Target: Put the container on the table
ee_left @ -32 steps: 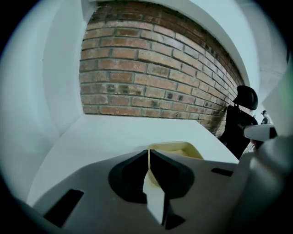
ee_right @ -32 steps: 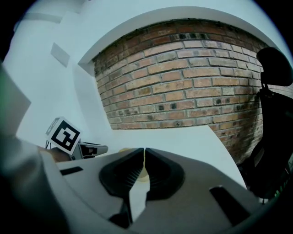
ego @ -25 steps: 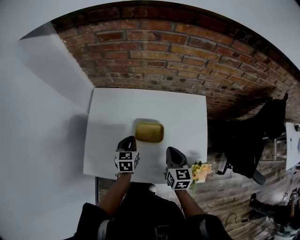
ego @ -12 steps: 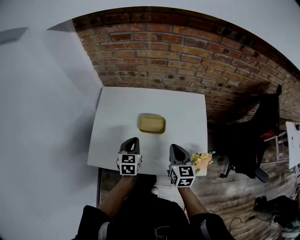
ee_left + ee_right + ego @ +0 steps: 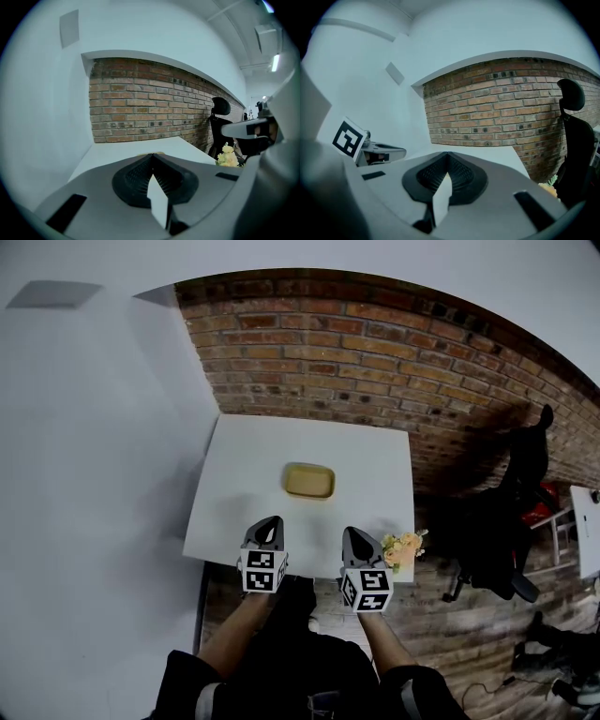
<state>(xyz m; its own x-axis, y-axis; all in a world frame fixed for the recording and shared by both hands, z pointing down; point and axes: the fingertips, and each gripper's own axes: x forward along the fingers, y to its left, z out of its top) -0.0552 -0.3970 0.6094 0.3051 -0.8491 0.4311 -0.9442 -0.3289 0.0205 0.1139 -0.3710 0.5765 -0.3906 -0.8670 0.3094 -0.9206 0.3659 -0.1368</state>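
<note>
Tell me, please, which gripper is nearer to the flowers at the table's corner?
Right. The right gripper is just to the left of the flowers, close beside them. The left gripper is farther left, on the other side of the right one.

No readable words, brands, numbers or signs were noted on any surface. The only printed marks were black-and-white square coded patterns on the white marker cube of the left gripper and on the like cube of the right gripper. The patterns carried no letters or digits.
</note>
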